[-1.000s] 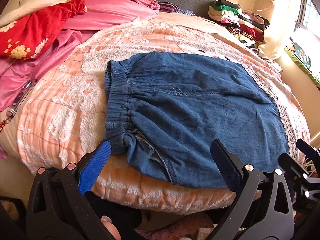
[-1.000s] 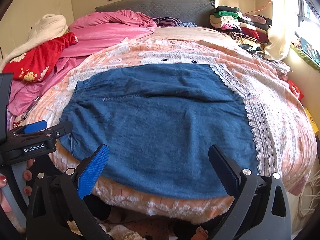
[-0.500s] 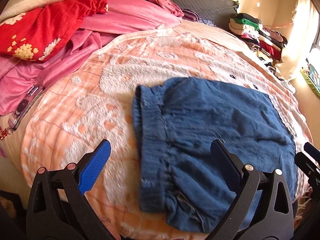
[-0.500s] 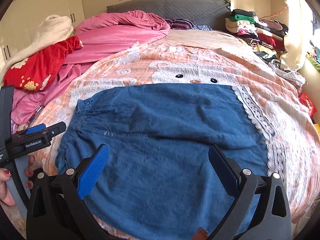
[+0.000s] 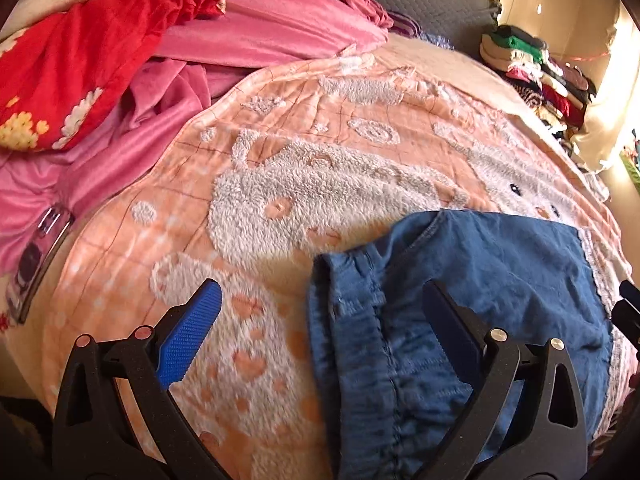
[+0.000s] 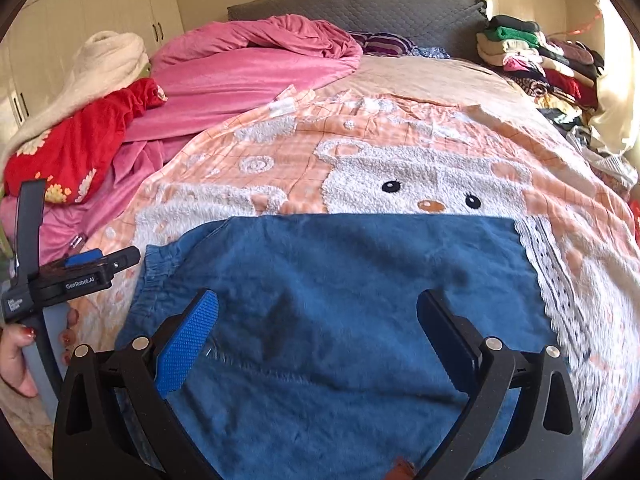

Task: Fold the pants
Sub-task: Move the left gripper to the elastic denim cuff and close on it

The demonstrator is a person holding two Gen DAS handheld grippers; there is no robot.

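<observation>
The blue denim pants [image 6: 352, 300] lie folded flat on the peach blanket [image 6: 400, 140], elastic waistband to the left. In the left wrist view the pants [image 5: 500, 288] fill the lower right, waistband [image 5: 340, 340] between the fingers. My left gripper [image 5: 320, 312] is open and empty, hovering over the waistband edge. My right gripper [image 6: 318, 316] is open and empty above the middle of the pants. The left gripper [image 6: 100, 264] also shows at the left edge of the right wrist view, held by a hand.
A pink quilt [image 6: 248, 68] and a red flowered cloth [image 5: 80, 60] lie at the far left of the bed. A phone [image 5: 40, 256] lies at the left edge. Stacked folded clothes [image 6: 532, 56] stand at the far right by the grey headboard [image 6: 360, 8].
Both grippers have moved forward and lower over the bed. The left one has swung left, so the waistband now sits between its fingers. Both stay open.
</observation>
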